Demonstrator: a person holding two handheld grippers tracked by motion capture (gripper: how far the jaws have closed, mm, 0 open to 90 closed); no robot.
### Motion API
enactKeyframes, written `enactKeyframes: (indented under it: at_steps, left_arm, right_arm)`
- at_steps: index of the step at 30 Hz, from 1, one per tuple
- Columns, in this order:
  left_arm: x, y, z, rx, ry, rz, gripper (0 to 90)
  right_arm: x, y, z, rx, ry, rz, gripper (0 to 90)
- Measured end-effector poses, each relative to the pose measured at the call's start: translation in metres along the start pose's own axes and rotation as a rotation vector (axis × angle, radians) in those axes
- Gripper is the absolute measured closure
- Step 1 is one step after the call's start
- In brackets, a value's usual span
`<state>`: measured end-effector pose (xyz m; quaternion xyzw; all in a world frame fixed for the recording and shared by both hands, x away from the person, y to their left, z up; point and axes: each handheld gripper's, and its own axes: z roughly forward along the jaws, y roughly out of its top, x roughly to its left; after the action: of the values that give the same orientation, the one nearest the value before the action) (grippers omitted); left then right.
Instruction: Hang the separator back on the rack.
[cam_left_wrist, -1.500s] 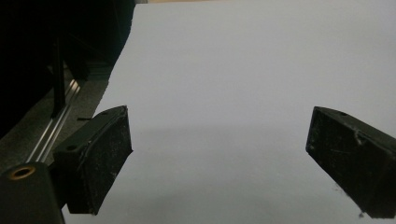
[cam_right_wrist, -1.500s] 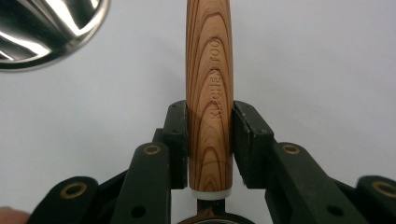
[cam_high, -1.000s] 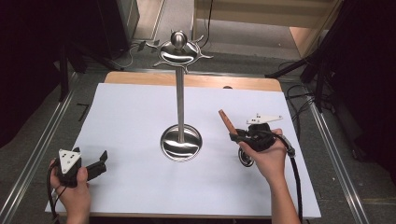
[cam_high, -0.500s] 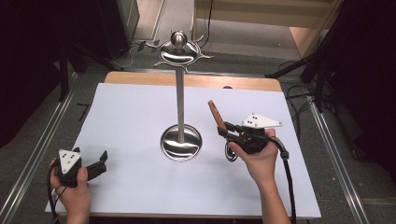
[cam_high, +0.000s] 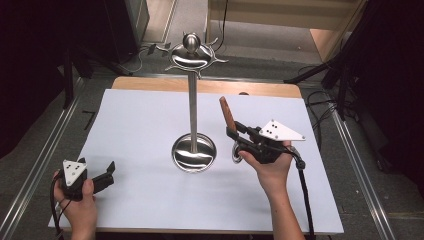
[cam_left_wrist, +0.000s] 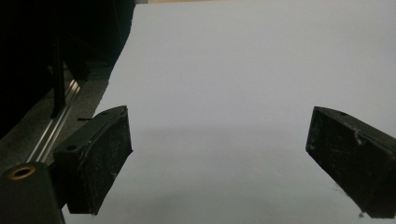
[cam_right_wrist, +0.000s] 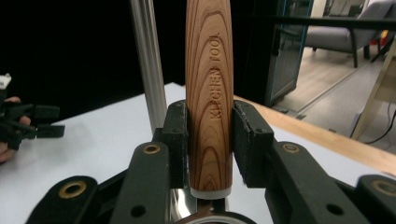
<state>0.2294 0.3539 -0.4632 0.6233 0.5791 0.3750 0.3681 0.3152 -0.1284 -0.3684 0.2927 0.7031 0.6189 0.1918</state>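
Your right hand-held gripper (cam_high: 235, 137) is clamped on the utensil (cam_high: 226, 114) handle, raised just beside the stand (cam_high: 192, 115); next, hang it on a hook; left hand-held gripper (cam_high: 102, 176) idles wide open.

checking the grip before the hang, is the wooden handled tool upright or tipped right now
Roughly upright, leaning slightly. The wooden-handled tool rises handle-up, pads clamped on both sides, in the right hand-held gripper; the high view shows it tilted a little beside the stand's pole.
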Motion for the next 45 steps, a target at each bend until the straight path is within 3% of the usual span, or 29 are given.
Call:
enactKeyframes:
  at_steps: [14, 29, 45]
  left_arm:
    - [0.0, 0.0, 0.0, 0.001, 0.0, 0.001, 7.5]
    - [0.001, 0.0, 0.0, 0.003, -0.004, -0.001, 7.5]
    - [0.001, 0.0, 0.0, 0.003, -0.005, -0.003, 7.6]
  right_arm:
    - [0.004, 0.022, -0.005, -0.111, -0.002, -0.009, 70.2]
    - [0.01, 0.047, -0.007, -0.188, -0.019, -0.035, 70.2]
    - [0.013, 0.063, -0.012, -0.273, -0.002, -0.004, 70.2]
